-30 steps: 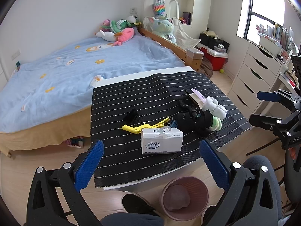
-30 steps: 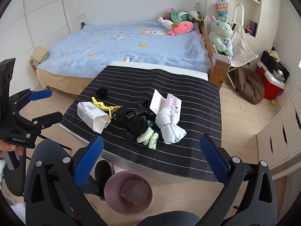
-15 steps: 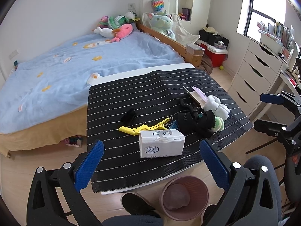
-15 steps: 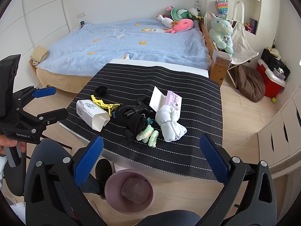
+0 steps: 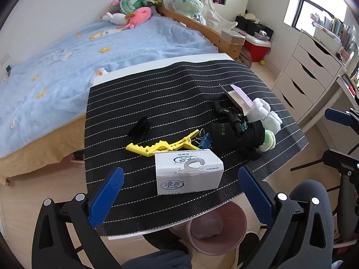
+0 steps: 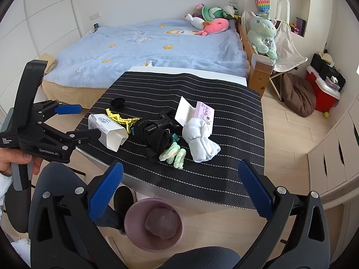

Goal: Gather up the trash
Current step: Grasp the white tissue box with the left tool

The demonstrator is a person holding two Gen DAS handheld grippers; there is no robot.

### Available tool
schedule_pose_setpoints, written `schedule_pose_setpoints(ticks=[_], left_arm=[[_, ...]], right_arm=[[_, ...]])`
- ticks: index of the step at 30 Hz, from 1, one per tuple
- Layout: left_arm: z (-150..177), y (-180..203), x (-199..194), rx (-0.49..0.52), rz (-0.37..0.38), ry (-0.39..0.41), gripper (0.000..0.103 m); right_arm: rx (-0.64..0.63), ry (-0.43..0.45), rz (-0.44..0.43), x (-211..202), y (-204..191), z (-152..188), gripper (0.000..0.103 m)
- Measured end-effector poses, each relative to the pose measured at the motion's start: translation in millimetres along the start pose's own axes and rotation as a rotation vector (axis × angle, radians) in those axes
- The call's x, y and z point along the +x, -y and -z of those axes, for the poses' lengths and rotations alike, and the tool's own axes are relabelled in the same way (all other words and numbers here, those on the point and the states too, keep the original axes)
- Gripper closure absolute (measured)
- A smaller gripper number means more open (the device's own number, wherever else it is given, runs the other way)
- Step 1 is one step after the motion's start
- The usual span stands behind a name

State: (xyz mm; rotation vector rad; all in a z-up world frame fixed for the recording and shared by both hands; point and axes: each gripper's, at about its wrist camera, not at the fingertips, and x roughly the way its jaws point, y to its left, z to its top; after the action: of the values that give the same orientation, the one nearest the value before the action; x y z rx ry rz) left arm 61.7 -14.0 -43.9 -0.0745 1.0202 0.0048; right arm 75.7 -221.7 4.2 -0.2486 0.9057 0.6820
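bin (image 5: 215, 231) half under table edge, its contents indistinct

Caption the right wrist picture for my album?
Open right gripper hovers over a cluttered striped mat, pink bin waiting below.

bright daylight from the window (image 5: 314, 2), sharp focus, strong fisheye bending at edges

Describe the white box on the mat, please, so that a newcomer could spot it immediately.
Find the black striped mat covering the table by the bed. At its near edge lies the white box, just in front of a yellow clip. Only it has blue printing and a plastic hook.
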Motion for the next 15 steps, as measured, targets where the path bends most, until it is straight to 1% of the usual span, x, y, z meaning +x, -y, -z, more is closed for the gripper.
schedule_pose_setpoints(ticks=[7,14,15], left_arm=[[-3.3,1.1,19.6,-0.003,-0.015,-0.054,0.005],[-2.5,1.4,25.6,-0.007,-0.015,-0.064,0.006],[-2.2,1.4,25.7,-0.007,-0.014,-0.063,0.009]], right_arm=[[0.009,-0.004,-0.002,0.3,4.5,1.1,0.003],[0.018,-0.008,-0.005,1.8,7.5,2.5,0.003],[0.018,-0.008,-0.005,1.8,7.5,2.6,0.003]])
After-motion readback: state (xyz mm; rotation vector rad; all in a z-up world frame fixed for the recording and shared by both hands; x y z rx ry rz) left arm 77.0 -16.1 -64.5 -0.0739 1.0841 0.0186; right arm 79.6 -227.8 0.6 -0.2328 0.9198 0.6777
